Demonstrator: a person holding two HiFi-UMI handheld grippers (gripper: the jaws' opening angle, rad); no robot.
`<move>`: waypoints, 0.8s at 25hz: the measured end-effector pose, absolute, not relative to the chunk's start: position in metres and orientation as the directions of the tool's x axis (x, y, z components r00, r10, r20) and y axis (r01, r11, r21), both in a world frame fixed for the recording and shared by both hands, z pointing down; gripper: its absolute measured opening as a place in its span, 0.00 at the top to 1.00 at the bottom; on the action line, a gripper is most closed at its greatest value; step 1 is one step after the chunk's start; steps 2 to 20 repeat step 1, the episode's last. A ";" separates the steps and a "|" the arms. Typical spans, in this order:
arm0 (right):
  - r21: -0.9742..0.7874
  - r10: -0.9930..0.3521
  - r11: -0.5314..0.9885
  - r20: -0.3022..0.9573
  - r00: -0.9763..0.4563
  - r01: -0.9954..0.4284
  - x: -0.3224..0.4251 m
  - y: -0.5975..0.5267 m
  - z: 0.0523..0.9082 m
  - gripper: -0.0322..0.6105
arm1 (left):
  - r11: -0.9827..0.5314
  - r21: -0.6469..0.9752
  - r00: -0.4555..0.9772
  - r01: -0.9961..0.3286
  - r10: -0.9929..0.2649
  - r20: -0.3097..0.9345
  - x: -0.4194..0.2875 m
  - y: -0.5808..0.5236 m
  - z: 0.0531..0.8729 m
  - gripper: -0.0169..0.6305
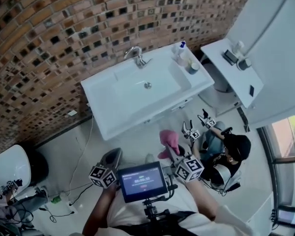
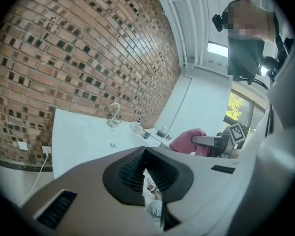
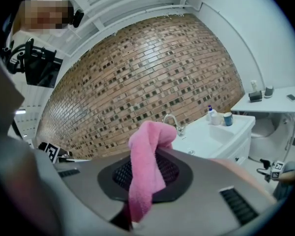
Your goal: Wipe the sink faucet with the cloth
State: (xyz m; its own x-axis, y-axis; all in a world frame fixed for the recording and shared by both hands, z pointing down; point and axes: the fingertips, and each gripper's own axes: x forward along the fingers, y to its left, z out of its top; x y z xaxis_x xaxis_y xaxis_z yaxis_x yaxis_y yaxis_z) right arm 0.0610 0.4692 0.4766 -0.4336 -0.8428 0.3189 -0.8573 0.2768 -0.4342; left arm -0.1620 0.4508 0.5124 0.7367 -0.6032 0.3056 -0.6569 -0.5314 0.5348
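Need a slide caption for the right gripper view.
Right claw shut on pink cloth, faucet and white sink ahead against brick wall.

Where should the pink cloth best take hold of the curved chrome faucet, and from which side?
Probably close the pink cloth round the arched spout of the curved chrome faucet, from the white basin side: the brown brick wall stands close behind, and the spout is thin.

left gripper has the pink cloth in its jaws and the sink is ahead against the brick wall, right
Wrong gripper: the pink cloth sits in the jaws of the right gripper, not the left, as the right gripper view shows. The sink is ahead against the brick wall.
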 end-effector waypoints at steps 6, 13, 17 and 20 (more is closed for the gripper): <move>-0.424 -0.840 0.286 0.320 -0.438 -0.859 0.069 0.473 0.477 0.86 | -0.527 0.538 0.737 -0.657 -0.599 0.312 -0.151 0.457 0.516 0.98; -0.424 -0.840 0.286 0.320 -0.438 -0.859 0.069 0.473 0.477 0.86 | -0.527 0.538 0.737 -0.657 -0.599 0.312 -0.151 0.457 0.516 0.98; -0.424 -0.840 0.286 0.320 -0.438 -0.859 0.069 0.473 0.477 0.86 | -0.527 0.538 0.737 -0.657 -0.599 0.312 -0.151 0.457 0.516 0.98; -0.424 -0.840 0.286 0.320 -0.438 -0.859 0.069 0.473 0.477 0.86 | -0.527 0.538 0.737 -0.657 -0.599 0.312 -0.151 0.457 0.516 0.98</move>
